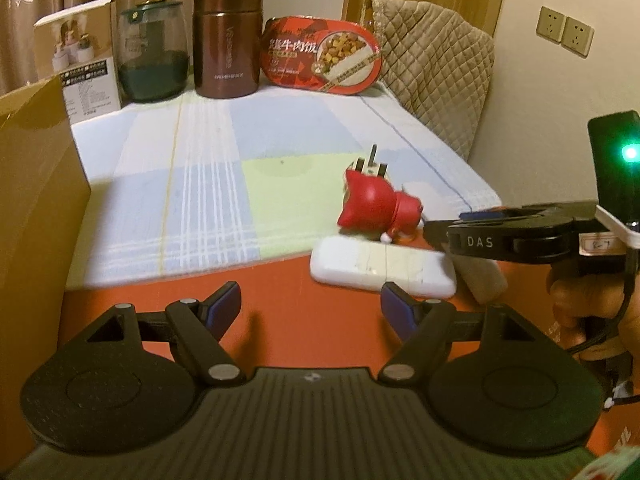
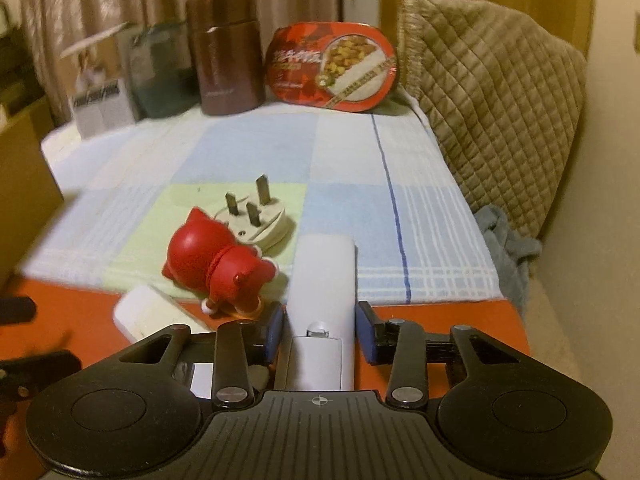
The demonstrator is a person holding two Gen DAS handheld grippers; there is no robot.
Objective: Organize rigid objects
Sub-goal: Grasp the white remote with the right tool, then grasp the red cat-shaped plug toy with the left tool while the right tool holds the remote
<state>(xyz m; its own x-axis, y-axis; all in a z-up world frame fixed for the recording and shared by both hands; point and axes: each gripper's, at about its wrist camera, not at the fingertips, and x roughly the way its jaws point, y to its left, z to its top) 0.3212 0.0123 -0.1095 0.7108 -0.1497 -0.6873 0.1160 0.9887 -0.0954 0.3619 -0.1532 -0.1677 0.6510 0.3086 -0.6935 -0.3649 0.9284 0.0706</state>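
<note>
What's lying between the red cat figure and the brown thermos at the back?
Only the three-pin plug adapter, touching the red cat figure; beyond it bare checked cloth runs to the brown thermos, in the right wrist view.

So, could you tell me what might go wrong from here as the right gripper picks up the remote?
The right gripper holds the white remote only near one end, so it could pivot or slip. Swinging it could knock the red cat figurine lying alongside on the plug adapter.
</note>
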